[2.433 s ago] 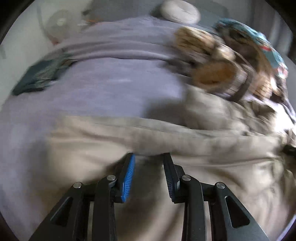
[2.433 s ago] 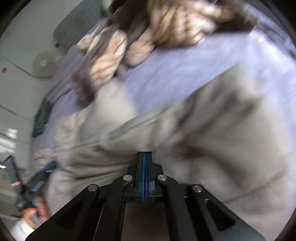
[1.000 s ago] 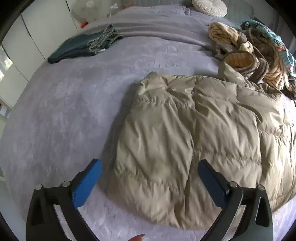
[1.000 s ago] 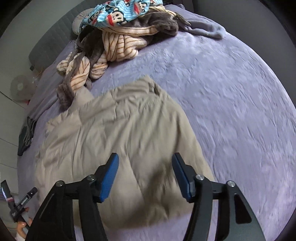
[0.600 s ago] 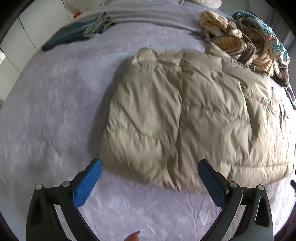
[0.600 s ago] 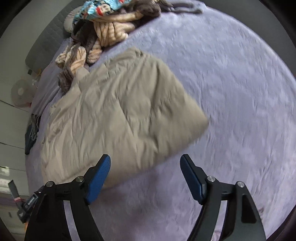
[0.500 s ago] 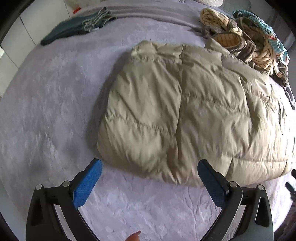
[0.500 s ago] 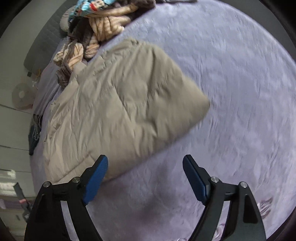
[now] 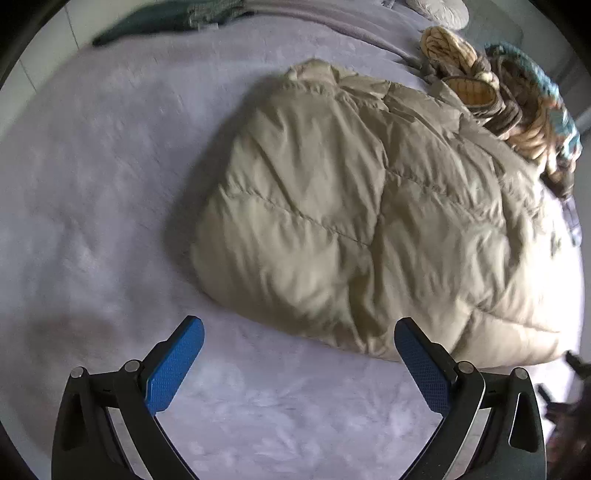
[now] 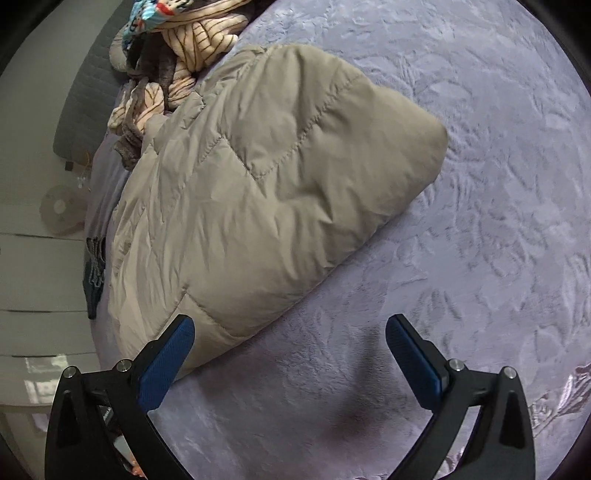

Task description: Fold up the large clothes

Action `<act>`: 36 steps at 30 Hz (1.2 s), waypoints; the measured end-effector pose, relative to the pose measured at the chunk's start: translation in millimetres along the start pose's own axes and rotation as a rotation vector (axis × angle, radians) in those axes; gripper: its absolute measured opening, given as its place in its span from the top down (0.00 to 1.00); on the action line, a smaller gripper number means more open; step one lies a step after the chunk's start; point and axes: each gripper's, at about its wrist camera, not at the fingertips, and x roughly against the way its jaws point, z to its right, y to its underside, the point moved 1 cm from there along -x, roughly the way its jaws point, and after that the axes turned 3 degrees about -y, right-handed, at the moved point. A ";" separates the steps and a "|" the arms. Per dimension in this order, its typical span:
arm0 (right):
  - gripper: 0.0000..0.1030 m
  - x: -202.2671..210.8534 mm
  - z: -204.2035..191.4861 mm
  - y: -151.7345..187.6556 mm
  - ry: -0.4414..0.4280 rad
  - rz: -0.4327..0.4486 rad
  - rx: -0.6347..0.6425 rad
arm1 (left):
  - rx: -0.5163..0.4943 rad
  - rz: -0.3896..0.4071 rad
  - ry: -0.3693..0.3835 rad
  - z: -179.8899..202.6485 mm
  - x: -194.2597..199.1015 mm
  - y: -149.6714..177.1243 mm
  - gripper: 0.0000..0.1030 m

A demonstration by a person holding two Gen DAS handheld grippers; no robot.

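A beige quilted puffer jacket (image 9: pixel 369 221) lies folded into a thick flat bundle on the lilac bed cover (image 9: pixel 92 166). It also shows in the right wrist view (image 10: pixel 266 184). My left gripper (image 9: pixel 299 336) is open and empty, held above the bed just short of the jacket's near edge. My right gripper (image 10: pixel 290 332) is open and empty, held above the bed cover (image 10: pixel 498 221) at the jacket's near right corner, with its left finger over the jacket's edge.
A heap of striped and patterned clothes (image 9: pixel 509 99) lies behind the jacket, also seen in the right wrist view (image 10: pixel 177 55). A dark folded garment (image 9: pixel 177 18) lies at the bed's far left. A round cushion (image 9: pixel 436 7) and a fan (image 10: pixel 61 210) stand beyond.
Both grippers let go of the jacket and opened wide, then drew back from it. The jacket now lies folded on the bed, and both views have shifted slightly since half a second ago.
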 end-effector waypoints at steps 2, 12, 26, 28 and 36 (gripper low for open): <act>0.00 -4.2 4.2 0.8 -0.043 -0.007 -0.034 | 0.053 -0.018 0.089 -8.2 -5.4 -1.2 0.00; 0.00 -34.2 8.8 -8.5 -0.258 -0.030 -0.185 | 0.275 -0.079 0.362 -33.4 -41.5 -9.1 0.00; 0.00 -90.4 -25.4 -27.4 -0.368 -0.084 -0.180 | 0.356 0.010 0.313 -15.4 -66.3 -38.0 0.33; 0.00 -89.7 -25.2 -26.8 -0.379 -0.085 -0.183 | 0.325 0.033 0.338 -12.2 -60.0 -39.9 0.61; 0.58 -81.8 -14.7 -22.3 -0.364 -0.081 -0.255 | 0.024 0.188 0.158 27.2 -13.5 -48.4 0.82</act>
